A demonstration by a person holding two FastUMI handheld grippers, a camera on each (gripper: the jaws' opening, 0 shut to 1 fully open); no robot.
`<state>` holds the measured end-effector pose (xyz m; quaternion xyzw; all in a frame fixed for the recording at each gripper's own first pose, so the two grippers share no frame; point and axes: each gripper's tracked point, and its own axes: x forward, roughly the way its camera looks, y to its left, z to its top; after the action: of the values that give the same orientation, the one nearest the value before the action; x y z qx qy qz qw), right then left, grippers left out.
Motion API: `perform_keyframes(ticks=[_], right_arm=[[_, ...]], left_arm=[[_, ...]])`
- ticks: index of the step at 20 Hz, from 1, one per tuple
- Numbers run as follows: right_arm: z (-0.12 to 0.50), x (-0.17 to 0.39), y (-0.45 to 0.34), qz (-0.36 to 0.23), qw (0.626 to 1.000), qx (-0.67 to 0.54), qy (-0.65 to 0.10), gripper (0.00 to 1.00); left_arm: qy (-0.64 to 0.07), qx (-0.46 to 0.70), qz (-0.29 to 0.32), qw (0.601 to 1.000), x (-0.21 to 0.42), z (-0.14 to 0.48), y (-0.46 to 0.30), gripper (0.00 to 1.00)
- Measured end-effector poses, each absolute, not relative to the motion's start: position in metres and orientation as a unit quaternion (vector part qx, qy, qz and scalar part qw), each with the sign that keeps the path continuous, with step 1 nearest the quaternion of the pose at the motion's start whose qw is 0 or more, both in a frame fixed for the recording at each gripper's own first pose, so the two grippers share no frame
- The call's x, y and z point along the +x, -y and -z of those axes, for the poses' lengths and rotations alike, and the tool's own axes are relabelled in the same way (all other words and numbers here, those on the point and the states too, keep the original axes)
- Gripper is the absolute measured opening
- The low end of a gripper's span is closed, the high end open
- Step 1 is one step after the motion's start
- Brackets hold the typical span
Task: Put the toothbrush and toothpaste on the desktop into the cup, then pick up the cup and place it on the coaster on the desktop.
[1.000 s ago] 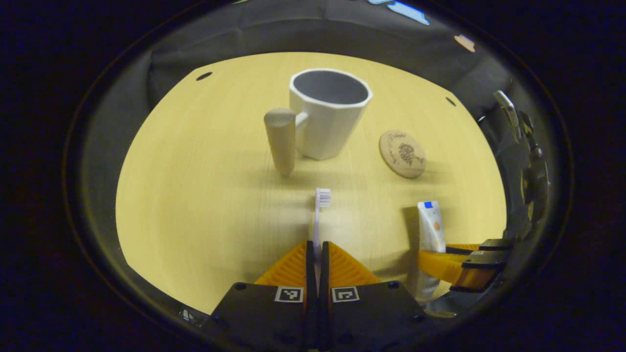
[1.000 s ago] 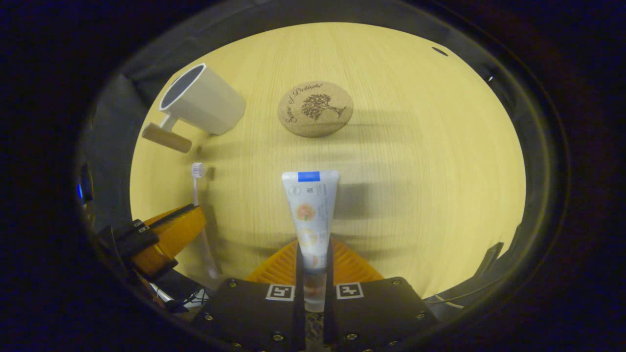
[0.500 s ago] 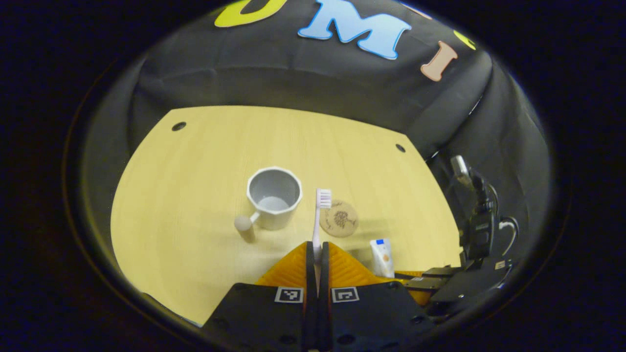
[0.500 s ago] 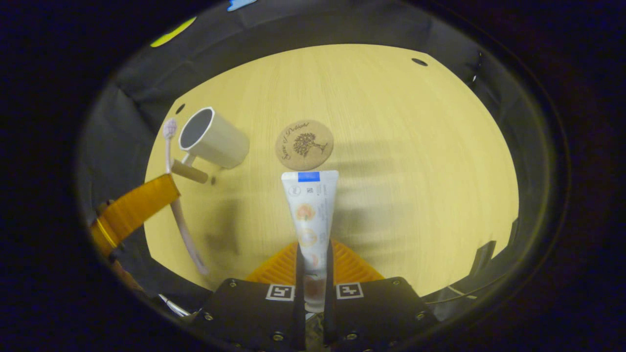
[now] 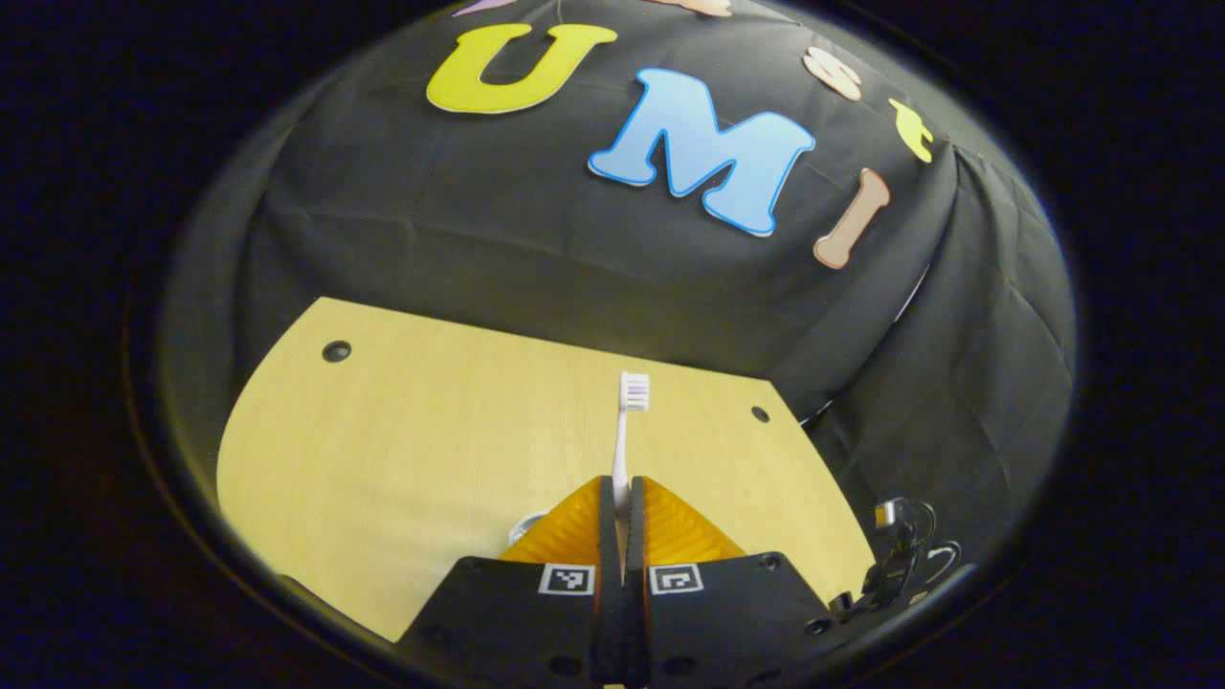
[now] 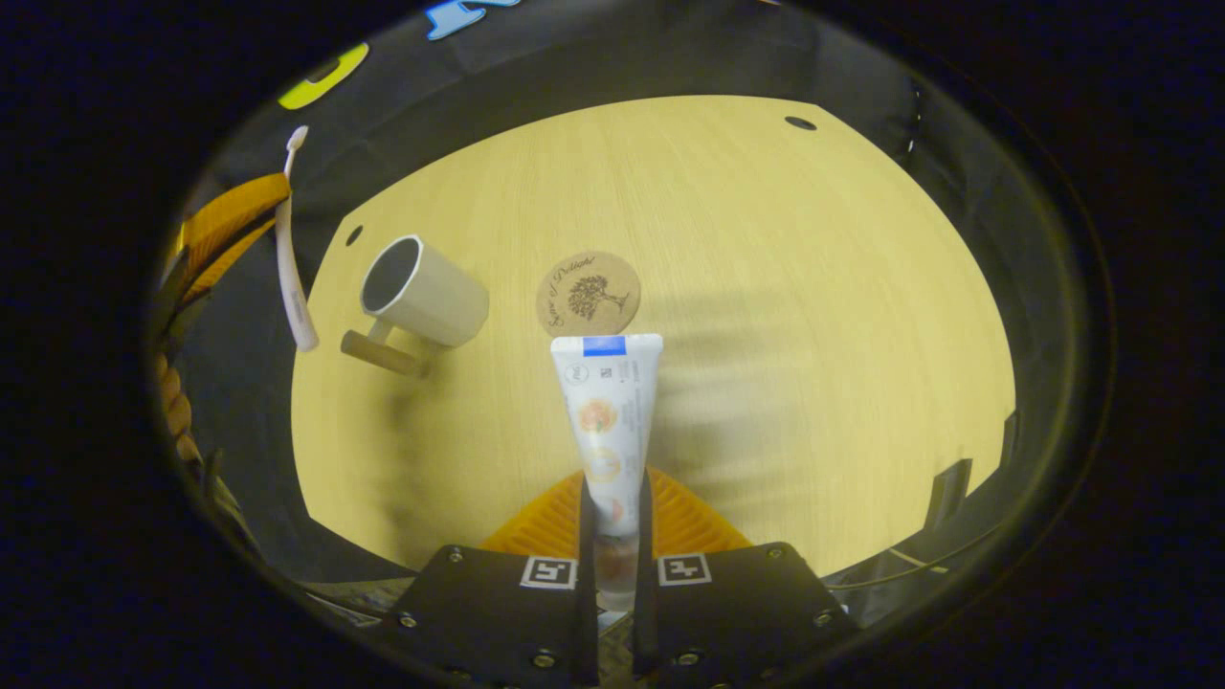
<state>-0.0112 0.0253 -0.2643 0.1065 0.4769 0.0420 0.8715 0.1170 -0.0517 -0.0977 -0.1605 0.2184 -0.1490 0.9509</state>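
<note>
My left gripper (image 5: 622,498) is shut on the handle of a white toothbrush (image 5: 625,435), whose bristle head points up toward the back wall. It is held high above the wooden table (image 5: 383,440). My right gripper (image 6: 612,498) is shut on the cap end of a white toothpaste tube (image 6: 609,407), lifted off the table. In the right gripper view, a white cup (image 6: 427,300) with a wooden handle stands to the left. A round cork coaster (image 6: 588,293) lies beside it. The left gripper (image 6: 226,226) hangs high at the upper left with the toothbrush (image 6: 292,263), left of the cup.
The tabletop has small dark holes near its far corners (image 5: 336,350) (image 5: 760,413). Black cloth wall rises behind the table's far edge. Cables (image 5: 900,560) hang off the right side. Open wood surface (image 6: 813,287) lies right of the coaster.
The left gripper has risen and tipped upward with the toothbrush, so the cup and coaster slid down its view. The right gripper lifted the toothpaste a little higher above the table.
</note>
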Motion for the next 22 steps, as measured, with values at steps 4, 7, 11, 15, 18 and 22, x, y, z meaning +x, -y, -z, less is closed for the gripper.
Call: perform_keyframes(ticks=[4,7,11,15,18,22], right_arm=[[0.262,-0.014,-0.018,-0.032,0.871,0.113,-0.477,0.16],[0.26,-0.014,-0.012,-0.022,0.871,0.115,-0.476,0.16],[0.256,-0.012,-0.004,-0.014,0.874,0.122,-0.471,0.16],[0.243,-0.005,-0.005,-0.021,0.879,0.123,-0.46,0.16],[0.229,0.005,-0.012,-0.034,0.887,0.127,-0.443,0.16],[0.199,0.03,-0.025,-0.054,0.901,0.131,-0.41,0.16]], left_arm=[[-0.192,-0.169,0.166,0.952,0.155,0.099,0.049,0.06],[-0.198,-0.17,0.152,0.953,0.174,0.122,0.042,0.07],[-0.213,-0.146,0.143,0.956,0.183,0.161,0.038,0.07],[-0.221,-0.133,0.134,0.957,0.187,0.182,0.043,0.07],[-0.22,-0.114,0.116,0.962,0.182,0.194,0.029,0.08],[-0.234,-0.111,0.122,0.958,0.164,0.2,0.026,0.34]])
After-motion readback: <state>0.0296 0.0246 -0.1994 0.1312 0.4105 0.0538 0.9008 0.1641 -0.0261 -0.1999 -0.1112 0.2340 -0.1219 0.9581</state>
